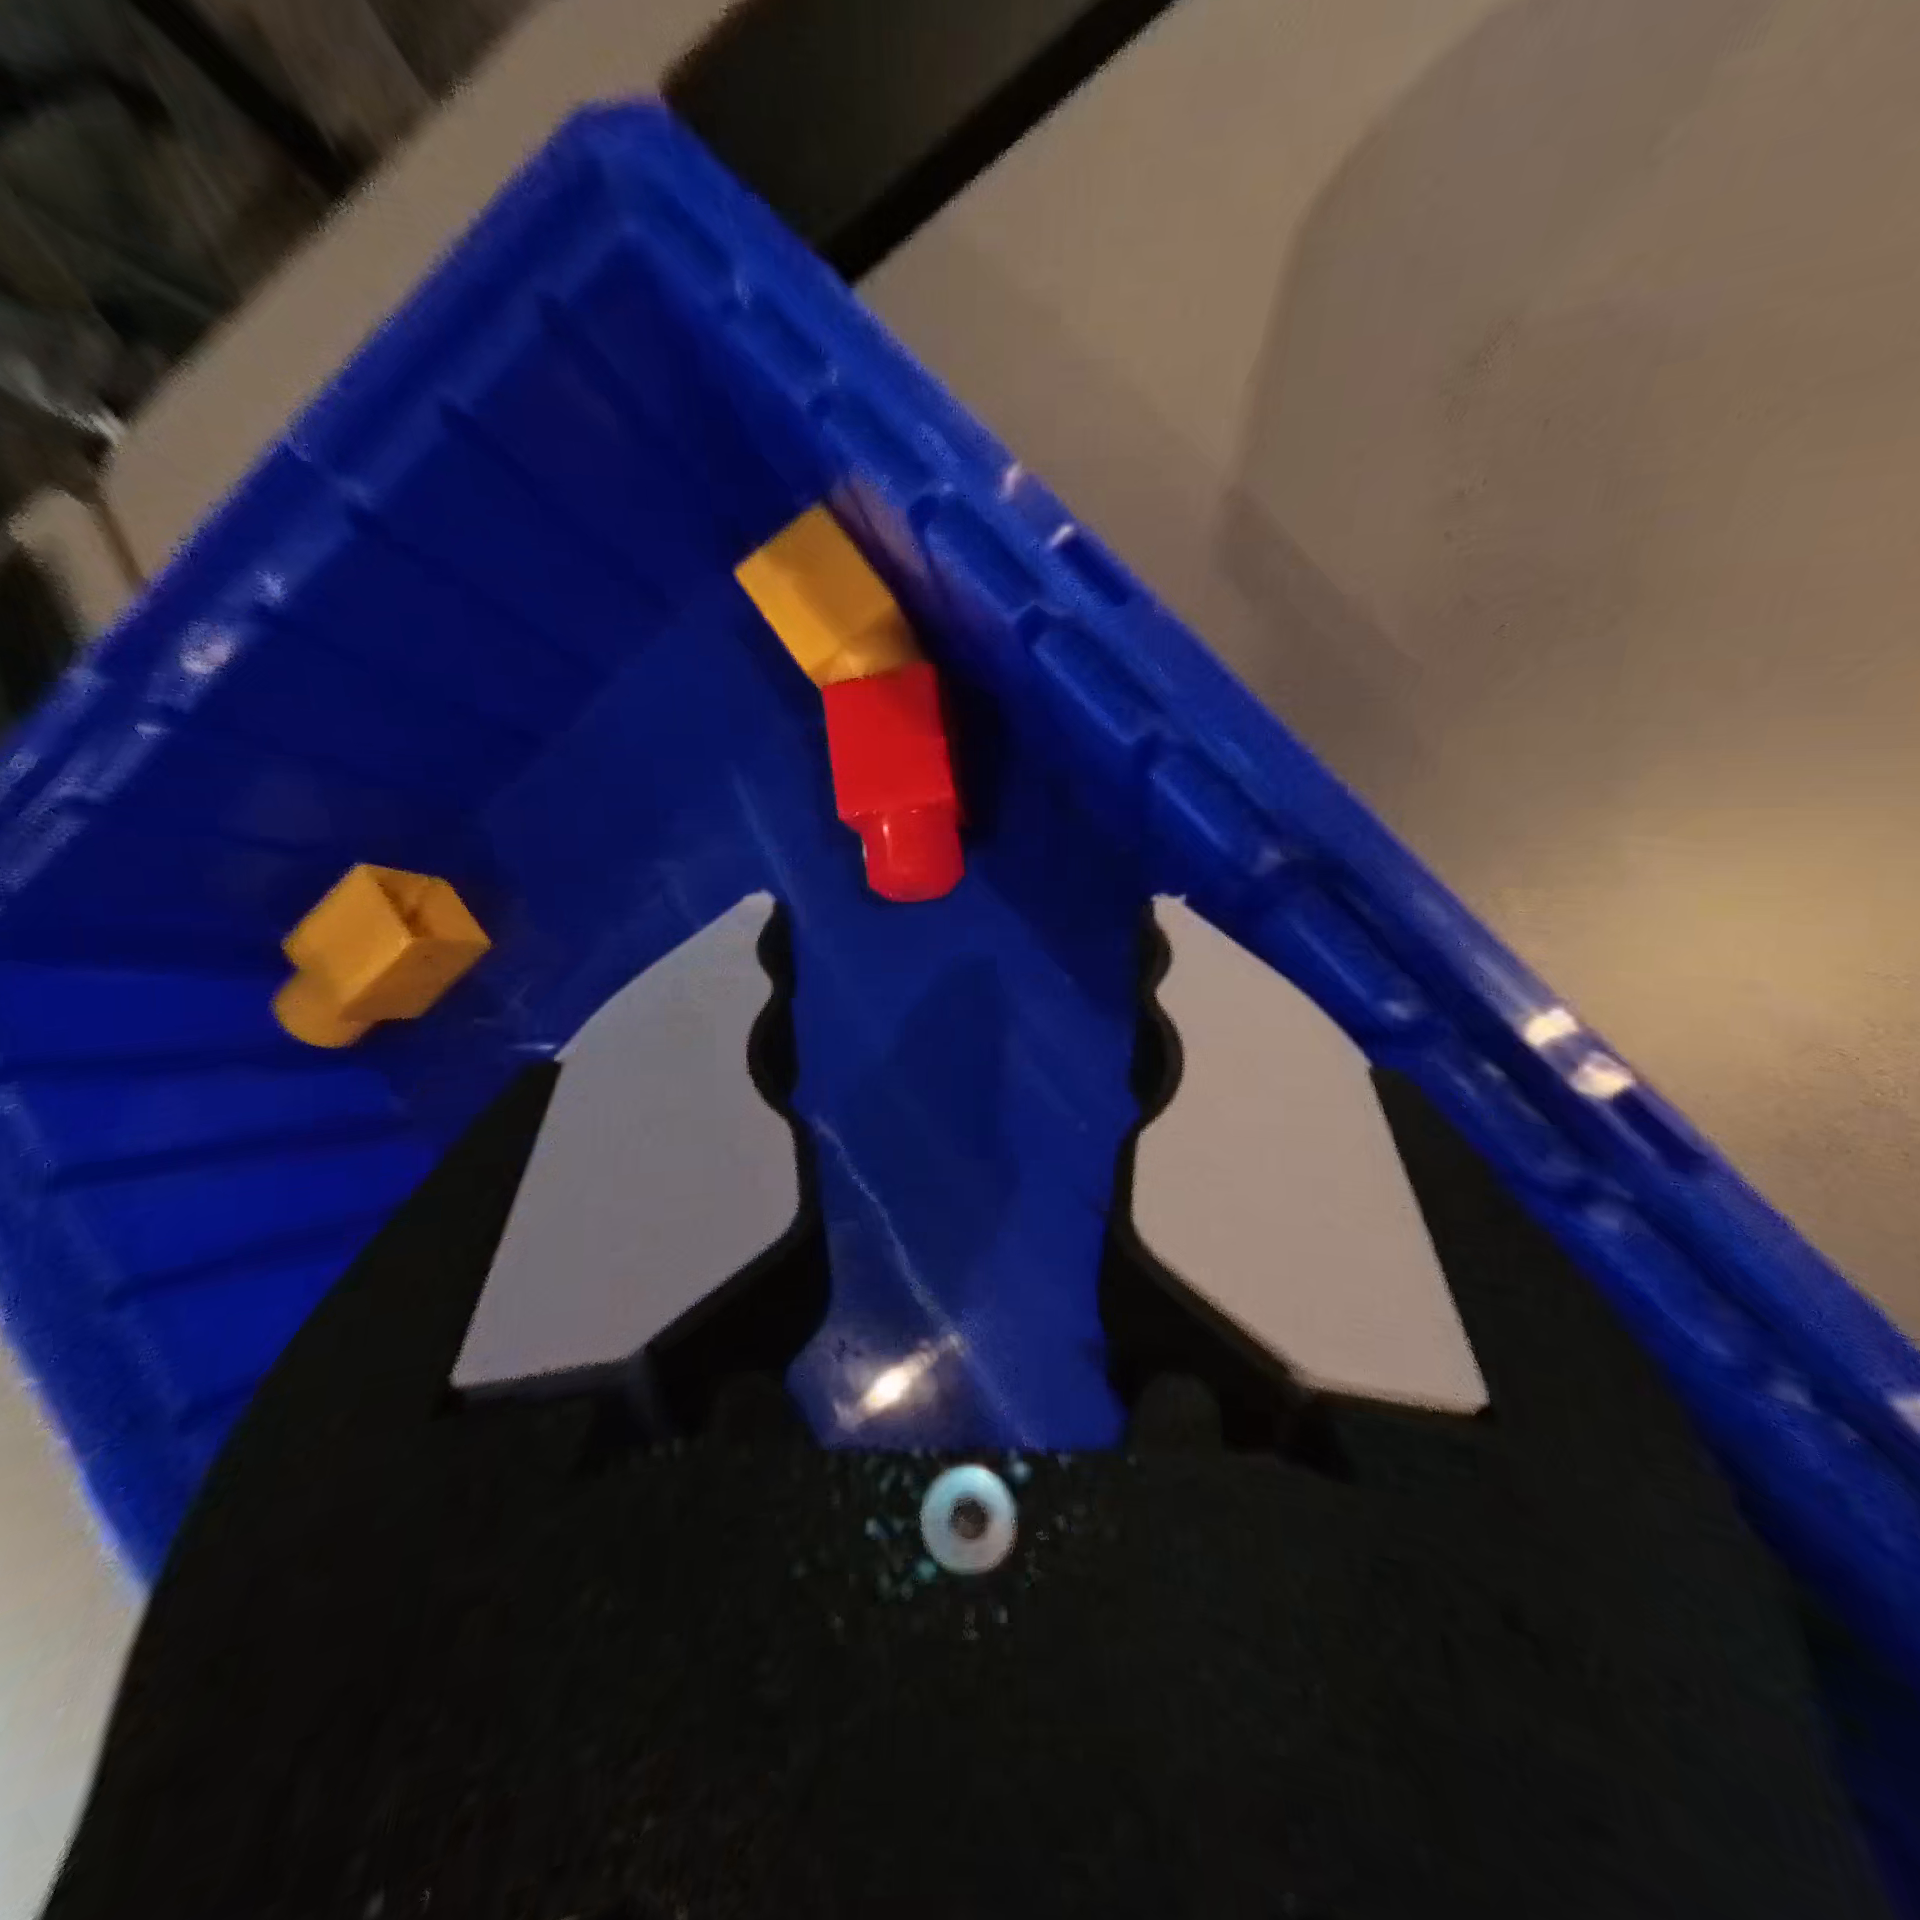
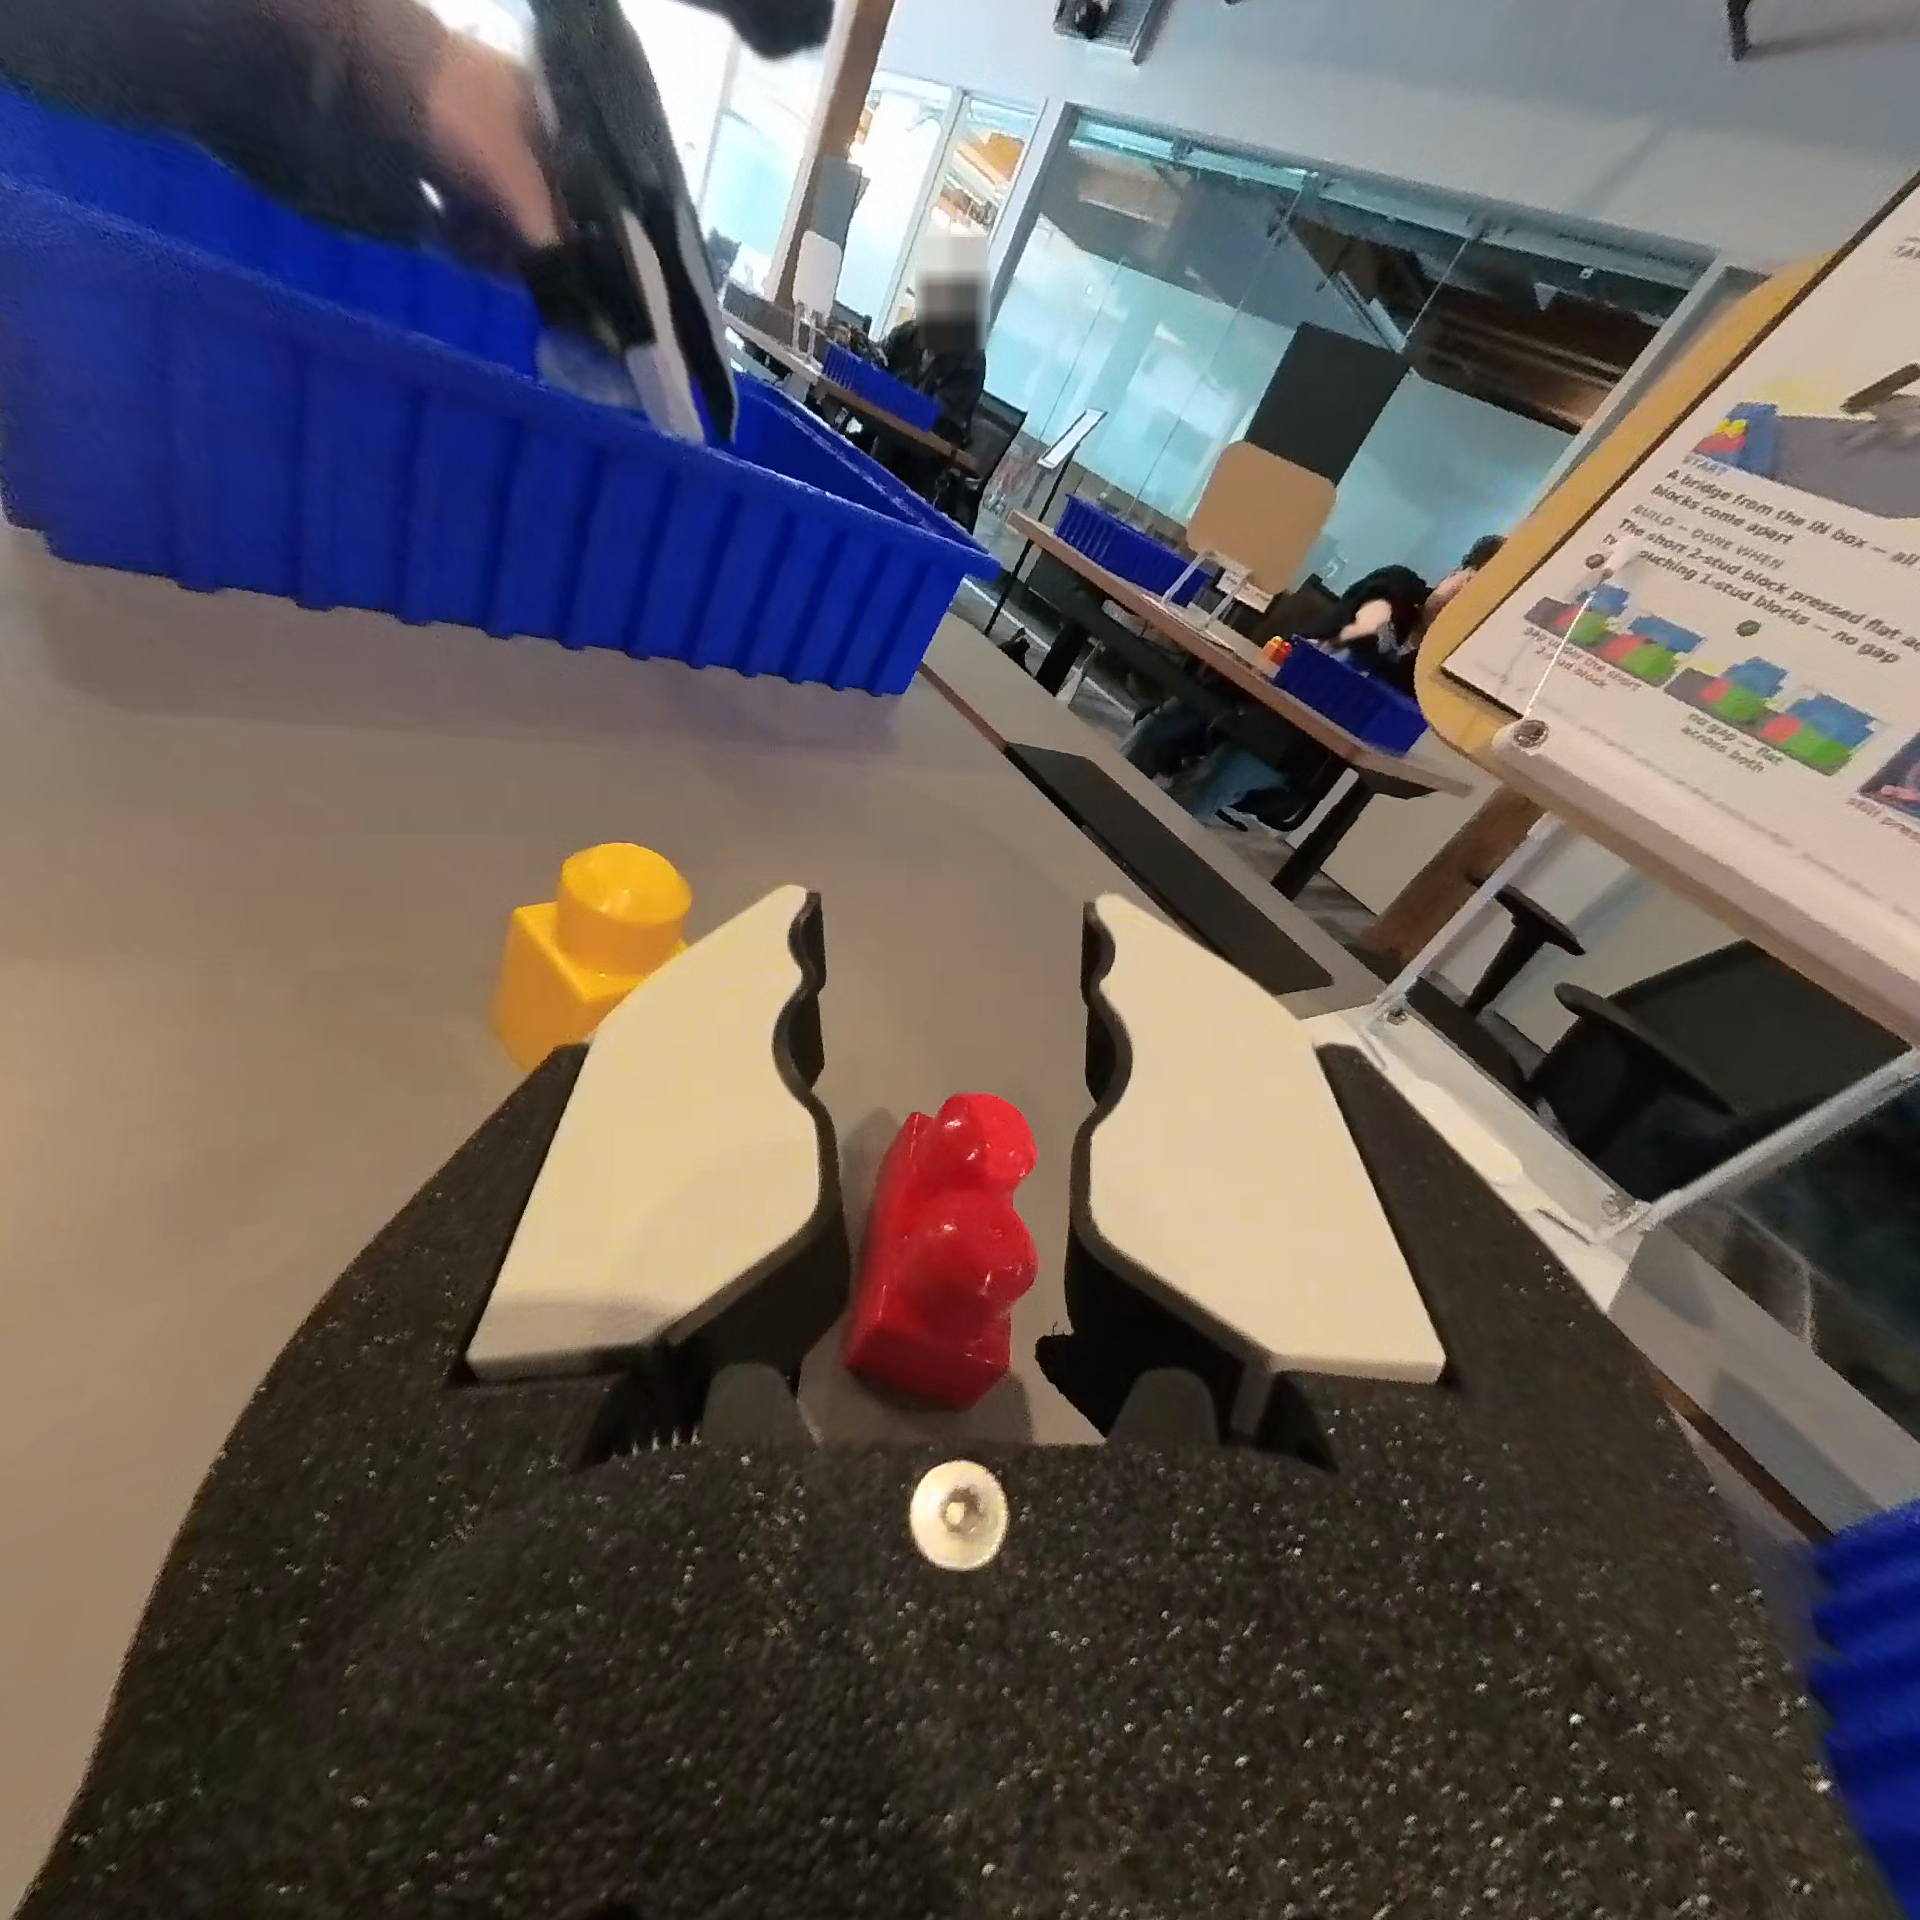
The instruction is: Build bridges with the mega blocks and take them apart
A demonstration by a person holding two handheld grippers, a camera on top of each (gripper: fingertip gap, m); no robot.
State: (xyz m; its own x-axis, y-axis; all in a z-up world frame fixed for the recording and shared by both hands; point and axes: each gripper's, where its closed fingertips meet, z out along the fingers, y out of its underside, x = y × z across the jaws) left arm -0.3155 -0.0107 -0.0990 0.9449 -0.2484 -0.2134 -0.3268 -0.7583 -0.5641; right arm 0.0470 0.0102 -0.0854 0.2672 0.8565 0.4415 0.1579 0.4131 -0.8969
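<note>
Right now the left gripper (image 1: 961, 1049) points down into the blue bin (image 1: 436, 665); its fingers stand apart with nothing between them, likely so it can grab a block; three small blocks lie on the bin floor; a yellow block (image 1: 821, 603) and a red block (image 1: 896, 779) sit touching by the wall, and another yellow one (image 1: 379, 956) lies off to the side. The right gripper (image 2: 951, 1039) rests low over the grey table (image 2: 260, 831); its white fingers (image 2: 675, 1132) are spread wide, and a red two-stud block (image 2: 940, 1262) lies loose between them, not squeezed; I think it waits there to be picked up; a yellow one-stud block (image 2: 582, 951) stands just beside the left finger. A picture card (image 2: 1704, 561) leans at the right.
</note>
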